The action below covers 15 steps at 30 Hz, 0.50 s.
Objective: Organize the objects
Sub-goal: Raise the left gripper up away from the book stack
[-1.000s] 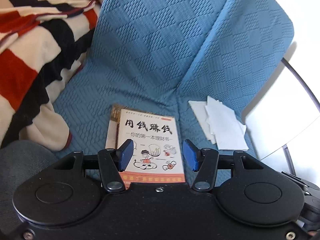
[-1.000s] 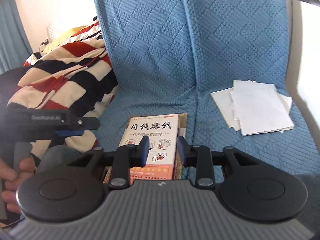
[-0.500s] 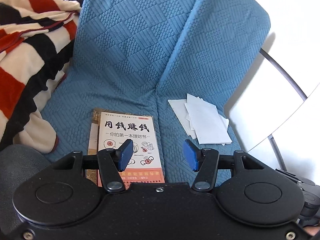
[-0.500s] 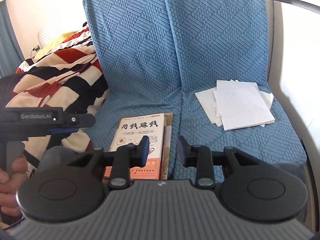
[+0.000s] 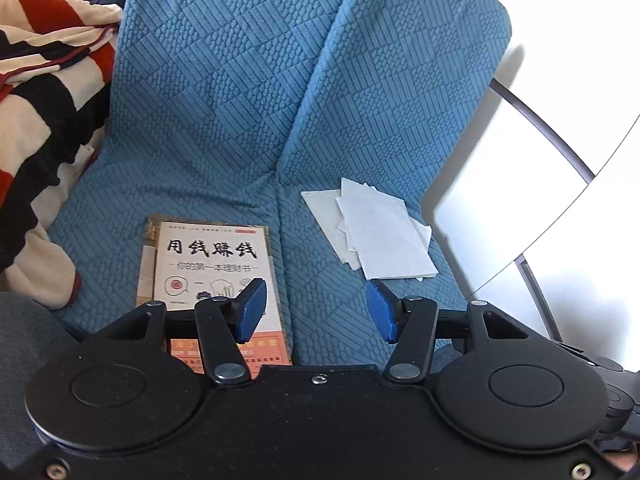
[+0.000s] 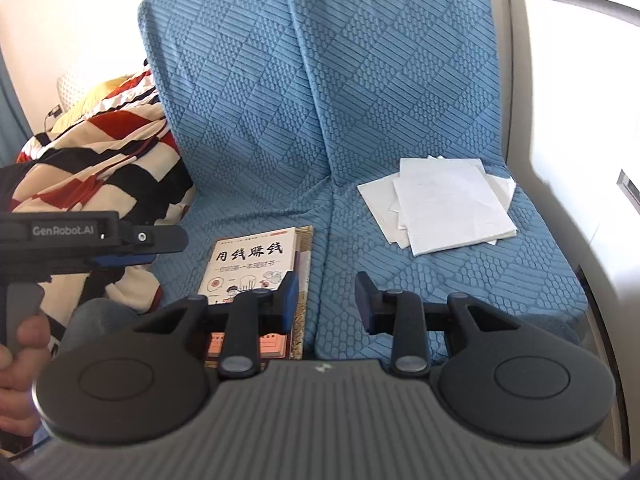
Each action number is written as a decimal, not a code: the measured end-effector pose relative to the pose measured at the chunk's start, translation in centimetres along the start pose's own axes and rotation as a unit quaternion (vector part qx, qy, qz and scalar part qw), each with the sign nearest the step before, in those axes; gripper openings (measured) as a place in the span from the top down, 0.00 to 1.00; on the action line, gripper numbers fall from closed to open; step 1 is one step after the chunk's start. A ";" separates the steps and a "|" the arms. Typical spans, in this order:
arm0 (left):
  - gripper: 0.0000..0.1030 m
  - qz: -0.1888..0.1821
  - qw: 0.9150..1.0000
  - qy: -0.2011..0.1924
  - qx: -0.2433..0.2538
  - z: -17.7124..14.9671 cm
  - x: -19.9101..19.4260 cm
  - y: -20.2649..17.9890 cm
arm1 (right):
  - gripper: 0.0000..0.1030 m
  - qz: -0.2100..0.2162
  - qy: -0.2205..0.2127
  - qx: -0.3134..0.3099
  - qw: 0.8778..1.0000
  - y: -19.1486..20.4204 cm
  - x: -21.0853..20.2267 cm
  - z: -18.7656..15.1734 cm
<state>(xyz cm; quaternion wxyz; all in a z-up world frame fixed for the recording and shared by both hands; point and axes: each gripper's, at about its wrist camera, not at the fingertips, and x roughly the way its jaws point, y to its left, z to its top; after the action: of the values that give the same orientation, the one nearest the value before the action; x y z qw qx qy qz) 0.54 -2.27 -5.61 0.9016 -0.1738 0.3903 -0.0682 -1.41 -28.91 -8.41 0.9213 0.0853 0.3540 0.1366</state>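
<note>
A white-covered book [image 5: 212, 256] [image 6: 250, 264] with black Chinese title lies on top of a brown book on the left seat cushion of a blue sofa [image 5: 240, 100] [image 6: 360, 80]. A loose pile of white papers [image 5: 380, 232] [image 6: 444, 204] rests on the right cushion. My left gripper [image 5: 316, 312] hovers open above the seam between the cushions, nothing between its blue pads. My right gripper [image 6: 326, 300] is also open and empty, hanging over the front of the seat just right of the books. The left gripper [image 6: 132, 248] shows in the right wrist view too, with a hand on its handle.
A striped red, black and cream blanket [image 5: 40, 100] [image 6: 100, 160] is heaped on the left end of the sofa. A white surface with a thin metal frame [image 5: 540, 184] stands right of the sofa. A dark grey cushion [image 5: 24, 340] lies at lower left.
Both grippers have shifted to the right, so the books and papers slid left in each view. Jaw openings look unchanged.
</note>
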 end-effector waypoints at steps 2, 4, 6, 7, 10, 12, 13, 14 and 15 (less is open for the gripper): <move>0.48 -0.004 1.000 0.005 0.001 0.0 0.3 -0.4 | 0.66 0.006 0.000 0.017 1.000 -0.8 -0.1 0.0; 0.48 -0.005 1.000 0.010 0.004 -0.1 0.6 -0.9 | 0.66 0.003 -0.002 0.024 1.000 -1.4 -0.2 -0.1; 0.48 -0.005 1.000 0.012 0.009 0.0 0.8 -1.4 | 0.66 -0.002 -0.006 0.026 1.000 -1.9 -0.3 -0.1; 0.48 -0.006 1.000 0.014 0.010 -0.1 1.0 -1.7 | 0.66 -0.004 -0.007 0.026 1.000 -2.2 -0.4 -0.1; 0.48 -0.009 1.000 0.015 0.014 -0.1 1.2 -2.6 | 0.66 -0.009 -0.012 0.029 0.999 -3.0 -0.6 -0.2; 0.48 -0.007 1.000 0.015 0.018 -0.1 1.5 -3.2 | 0.66 -0.014 -0.015 0.033 0.999 -3.6 -0.8 -0.3; 0.46 -0.008 1.000 0.014 0.021 -0.1 1.6 -3.5 | 0.66 -0.018 -0.017 0.036 0.999 -3.9 -0.8 -0.4; 0.45 -0.007 1.000 0.014 0.023 -0.1 1.7 -3.8 | 0.66 -0.022 -0.018 0.038 0.999 -4.3 -0.8 -0.4; 0.44 -0.007 1.000 0.014 0.024 -0.1 1.9 -4.0 | 0.66 -0.026 -0.019 0.039 0.999 -4.6 -0.9 -0.5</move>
<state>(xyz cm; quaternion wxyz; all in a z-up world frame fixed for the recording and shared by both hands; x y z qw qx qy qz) 1.85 -6.54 -5.47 0.8993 -0.1536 0.4003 -0.0862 -1.47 -33.55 -9.42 0.9272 0.1145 0.3433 0.0968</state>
